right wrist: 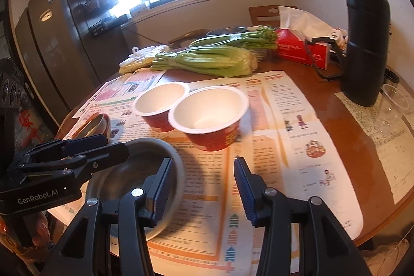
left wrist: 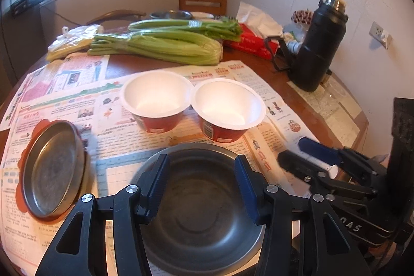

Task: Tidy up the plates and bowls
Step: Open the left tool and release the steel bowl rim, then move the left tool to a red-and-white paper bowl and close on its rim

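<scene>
A steel bowl (left wrist: 201, 213) sits on newspaper at the table's near edge. My left gripper (left wrist: 203, 172) hovers just above it, jaws apart, with nothing pinched between the pads. From the right wrist view the same bowl (right wrist: 134, 172) lies under the left gripper (right wrist: 116, 142). My right gripper (right wrist: 201, 180) stands open over bare newspaper to the right of the bowl, and shows as the right gripper (left wrist: 292, 151) in the left wrist view. Two red paper bowls (left wrist: 156, 97) (left wrist: 227, 105) with white insides stand side by side behind. A shallow steel plate (left wrist: 51, 167) rests on a red plate at the left.
Newspaper (right wrist: 297, 120) covers the round wooden table (right wrist: 344, 125). Celery bunches (left wrist: 160, 43) and a red tissue box (left wrist: 248, 43) lie at the back. A tall black thermos (right wrist: 364, 37) and a clear plastic cup (right wrist: 393, 105) stand at the right. A fridge (right wrist: 51, 48) stands left.
</scene>
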A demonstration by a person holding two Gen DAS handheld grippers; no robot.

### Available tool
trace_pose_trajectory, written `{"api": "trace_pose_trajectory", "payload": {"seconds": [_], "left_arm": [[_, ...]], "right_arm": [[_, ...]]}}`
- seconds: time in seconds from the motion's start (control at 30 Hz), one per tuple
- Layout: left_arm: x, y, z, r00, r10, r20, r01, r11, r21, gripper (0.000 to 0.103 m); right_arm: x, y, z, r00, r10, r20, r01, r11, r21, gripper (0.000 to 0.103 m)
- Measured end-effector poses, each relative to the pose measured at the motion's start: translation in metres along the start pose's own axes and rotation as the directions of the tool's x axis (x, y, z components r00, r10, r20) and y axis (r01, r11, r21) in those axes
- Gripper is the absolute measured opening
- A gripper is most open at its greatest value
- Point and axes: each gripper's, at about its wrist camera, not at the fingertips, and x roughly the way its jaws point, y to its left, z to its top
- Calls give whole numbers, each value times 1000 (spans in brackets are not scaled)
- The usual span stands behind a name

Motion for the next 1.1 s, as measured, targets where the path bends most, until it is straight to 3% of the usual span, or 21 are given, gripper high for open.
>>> {"api": "trace_pose_trajectory", "payload": {"seconds": [0.6,1.1], "left_arm": [[39,-8,39,997,-67,-48,64,996,-63,54],[78,-1,53,987,-92,-132,71,985,-155,54]], "right_arm": [[11,-35,30,999,-48,26,48,999,14,48],[70,-44,57,997,-48,-65,44,997,-60,48]]}}
